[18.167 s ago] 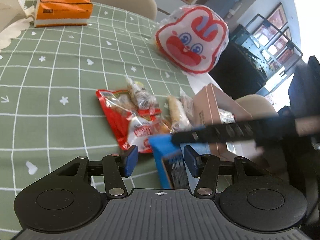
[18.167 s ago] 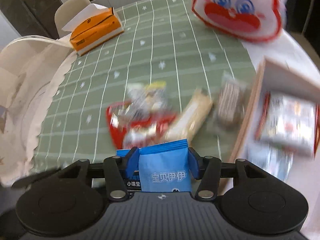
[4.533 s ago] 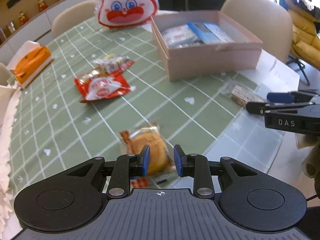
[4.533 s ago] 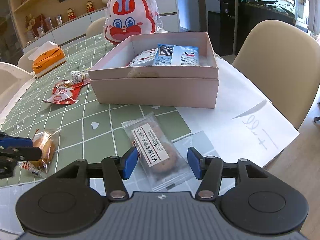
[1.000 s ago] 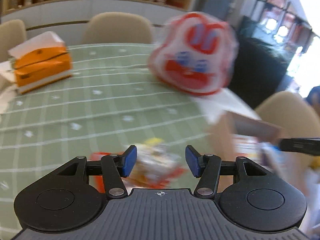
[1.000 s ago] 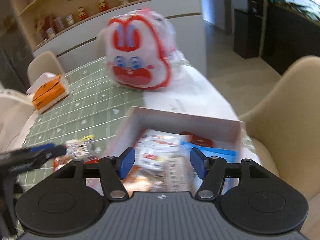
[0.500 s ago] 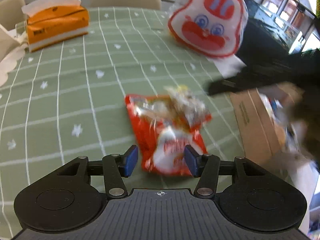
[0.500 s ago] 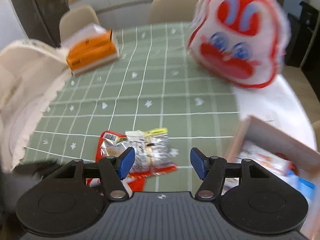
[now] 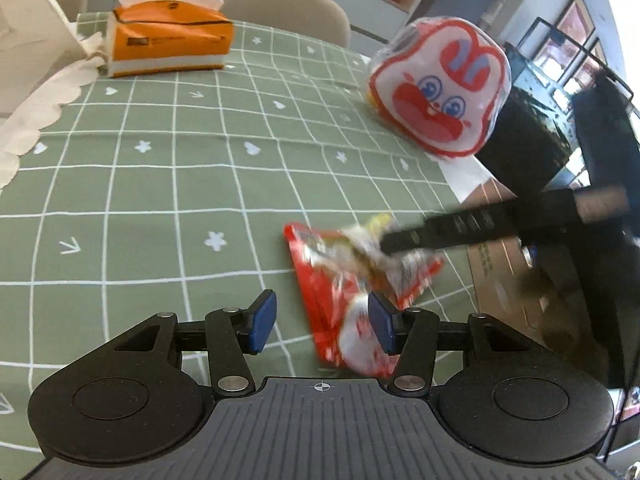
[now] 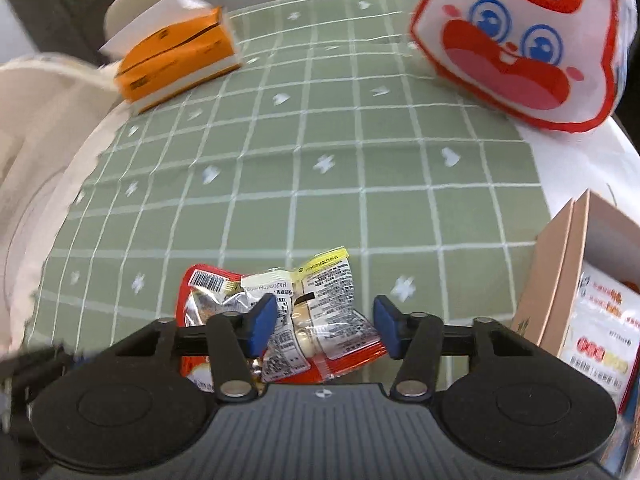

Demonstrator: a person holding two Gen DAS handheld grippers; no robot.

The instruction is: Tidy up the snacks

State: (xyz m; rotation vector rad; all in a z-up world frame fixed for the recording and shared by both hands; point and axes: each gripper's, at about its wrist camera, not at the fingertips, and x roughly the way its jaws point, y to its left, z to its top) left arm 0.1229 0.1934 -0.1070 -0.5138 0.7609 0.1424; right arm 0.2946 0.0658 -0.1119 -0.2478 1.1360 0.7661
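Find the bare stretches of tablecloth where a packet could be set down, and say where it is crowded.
Bare cloth lies between the tissue box, the rabbit bag and the snack packets. Crowded: around the packets, where both open grippers, left and right, close in, and beside the box.

Black ribbed hand-held gripper (image 9: 322,322) body, blue fingertip pads (image 9: 262,320), silver screws.

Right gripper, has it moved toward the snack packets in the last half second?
Yes. The right gripper has come down toward the tablecloth; its open jaws now straddle the clear packet on the red packet.
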